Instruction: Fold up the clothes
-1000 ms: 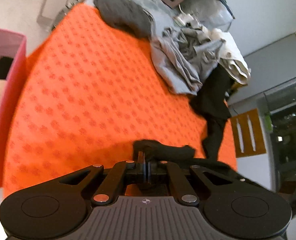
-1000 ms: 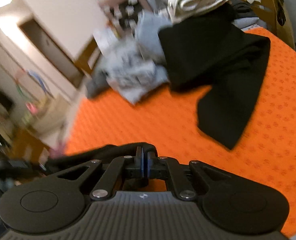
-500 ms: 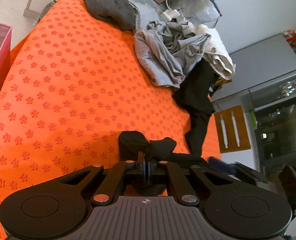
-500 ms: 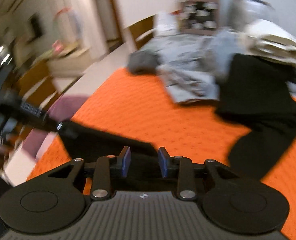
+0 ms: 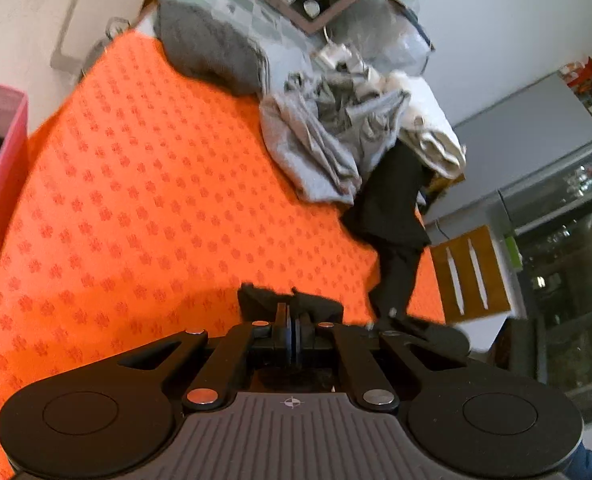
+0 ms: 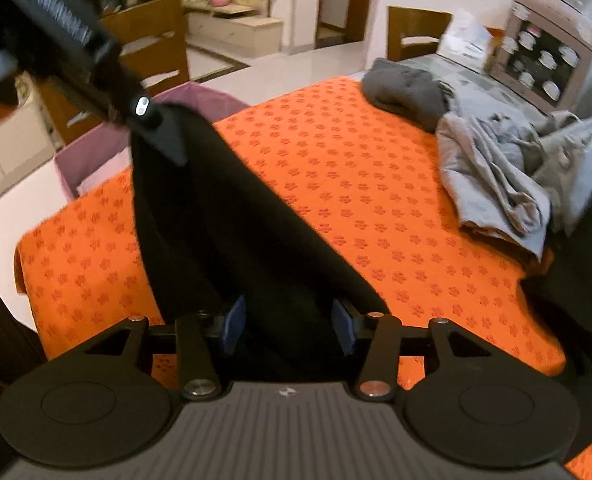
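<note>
Across the orange-covered table (image 6: 336,168), near its front edge: black garment (image 6: 232,232), drawn taut from the left gripper (image 5: 292,328), clamped on one corner. Right gripper (image 6: 288,324), pinched shut a second ago, is opening around slack cloth, suggesting a re-grip. Only the right view shows the garment's stretched span.

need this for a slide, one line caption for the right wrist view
Right gripper opening above a black garment that the left gripper holds up by a corner over the orange tablecloth.
</note>
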Tool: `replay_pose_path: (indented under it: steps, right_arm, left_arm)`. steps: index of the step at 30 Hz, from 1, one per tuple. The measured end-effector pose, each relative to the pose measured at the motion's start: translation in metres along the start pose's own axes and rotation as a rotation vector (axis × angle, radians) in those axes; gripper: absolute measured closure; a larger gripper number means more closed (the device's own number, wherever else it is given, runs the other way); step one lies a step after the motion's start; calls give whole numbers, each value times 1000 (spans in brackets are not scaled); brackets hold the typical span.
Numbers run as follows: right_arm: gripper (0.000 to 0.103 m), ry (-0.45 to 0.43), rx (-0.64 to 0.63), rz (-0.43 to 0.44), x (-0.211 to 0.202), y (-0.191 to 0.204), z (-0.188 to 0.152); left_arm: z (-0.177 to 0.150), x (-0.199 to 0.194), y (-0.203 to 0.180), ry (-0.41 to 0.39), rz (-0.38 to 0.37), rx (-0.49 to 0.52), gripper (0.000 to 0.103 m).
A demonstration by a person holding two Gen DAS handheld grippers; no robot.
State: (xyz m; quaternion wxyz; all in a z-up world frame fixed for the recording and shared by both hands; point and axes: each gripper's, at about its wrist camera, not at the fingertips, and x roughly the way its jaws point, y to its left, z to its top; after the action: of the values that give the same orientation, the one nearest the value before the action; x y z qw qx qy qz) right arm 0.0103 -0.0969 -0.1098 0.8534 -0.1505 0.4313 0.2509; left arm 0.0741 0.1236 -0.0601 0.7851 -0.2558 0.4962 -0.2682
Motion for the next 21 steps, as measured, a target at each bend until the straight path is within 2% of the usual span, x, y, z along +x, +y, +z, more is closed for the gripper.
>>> replay_pose_path:
  steps: [3,5,7,11,12,14,15,17,19,21]
  right_arm:
    - [55,10,-41,-22,5,5,-1]
    - [80,14,-63,-56,6,7,-2]
    - [91,9,-54,-74,4,4,0]
    - [92,-48,95,-35,-19,-12,7]
    - [92,-66,158,-6,-27,-18,9]
    - [92,-105,295,55,-43,-32,12]
    - [92,-124,363,84,-49,-38,12]
    - [92,-158,483,136,-62,-50,12]
    - [92,-188,583,176,-71,-59,10]
    - [92,-208,666,207,-77,-64,7]
  left_arm:
    - [7,-4,-5,-42,5,9,100]
    - [13,-4,-7,-55,3,18,100]
    - [18,-3,-8,-70,12,37,100]
    - [26,-1,-9,-95,62,82,96]
    - [27,-1,-9,-97,70,86,92]
    - [27,-2,-8,-101,80,88,74]
    - [26,-2,-9,-99,86,89,61]
    - [22,-6,-10,-99,85,103,57]
    - [16,-9,-15,-97,68,135,48]
    - [7,-12,-19,-95,47,165,43]
